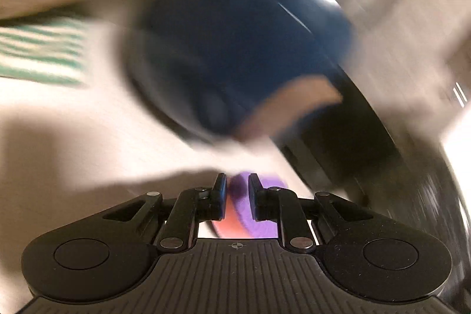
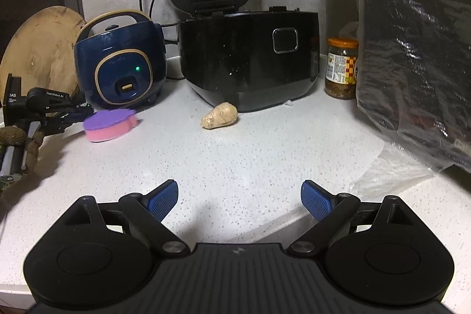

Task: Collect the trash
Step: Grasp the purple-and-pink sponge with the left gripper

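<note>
Left wrist view: heavy blur. The left gripper [image 1: 237, 190] shows at lower centre, its fingers set narrow, with the purple-and-pink sponge [image 1: 266, 214] seen between and just beyond them; whether the pads press on it cannot be told. The blue rice cooker [image 1: 244, 43] fills the upper centre, glossy and rounded. Right wrist view: sharp. The right gripper [image 2: 240, 200] sits at lower centre, fingers spread wide and empty, blue ribbed pads facing inward. On the speckled counter [image 2: 235, 155], a crumpled tan lump [image 2: 219, 116], probably trash, lies at centre, touching the black rice cooker [image 2: 250, 61]. The sponge lies at left. Judgement: collection is barely begun; the lump remains uncollected.
</note>
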The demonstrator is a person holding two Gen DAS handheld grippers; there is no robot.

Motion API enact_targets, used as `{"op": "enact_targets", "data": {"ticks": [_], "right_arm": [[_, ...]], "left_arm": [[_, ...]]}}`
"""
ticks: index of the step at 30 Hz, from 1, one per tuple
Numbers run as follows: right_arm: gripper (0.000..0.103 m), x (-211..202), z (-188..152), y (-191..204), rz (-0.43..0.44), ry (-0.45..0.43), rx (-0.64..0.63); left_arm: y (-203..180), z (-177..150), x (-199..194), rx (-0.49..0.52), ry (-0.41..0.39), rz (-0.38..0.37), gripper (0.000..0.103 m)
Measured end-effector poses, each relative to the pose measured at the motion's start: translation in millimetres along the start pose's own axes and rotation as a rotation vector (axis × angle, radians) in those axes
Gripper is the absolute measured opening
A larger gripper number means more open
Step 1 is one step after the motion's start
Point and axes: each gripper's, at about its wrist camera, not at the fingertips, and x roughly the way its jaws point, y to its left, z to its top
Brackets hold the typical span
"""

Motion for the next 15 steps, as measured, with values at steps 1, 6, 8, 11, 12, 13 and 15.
{"op": "enact_targets", "data": {"ticks": [1,6,8,11,12,13,15], "right_arm": [[0.091,1.0,-0.5,0.3,0.004,0.001,0.001],[0.091,5.1,-2.9,4.2,0.018,0.005,0.015],[0.091,4.2,-4.4,6.2,0.023,0.003,0.015],[0.091,0.1,-6.4,9.6,0.025,-0.014,0.008],[0.091,-1.0,-7.1,10.7,0.024,-0.021,0.009],[0.091,-1.9,-8.0,11.4,0.027,-0.025,0.013],[0.091,-3.5,-10.7,10.8,0.041,-0.025,0.026]], "left_arm": [[-10.2,-5.4,4.7,0.037,0.051,-0.039,0.018],[-74.4,-34.6,13.8,0.241,0.110,-0.110,0.018],[-86.0,-30.4,15.6,0.306,0.002,-0.026,0.018],[-97.7,-25.0,28.9,0.345,-0.105,0.181,0.018],[-97.1,-23.3,35.2,0.328,-0.104,0.198,0.018],[-93.3,-20.7,45.2,0.299,-0.089,0.196,0.018],[-85.6,-13.8,59.9,0.270,-0.048,0.192,0.018]]}}
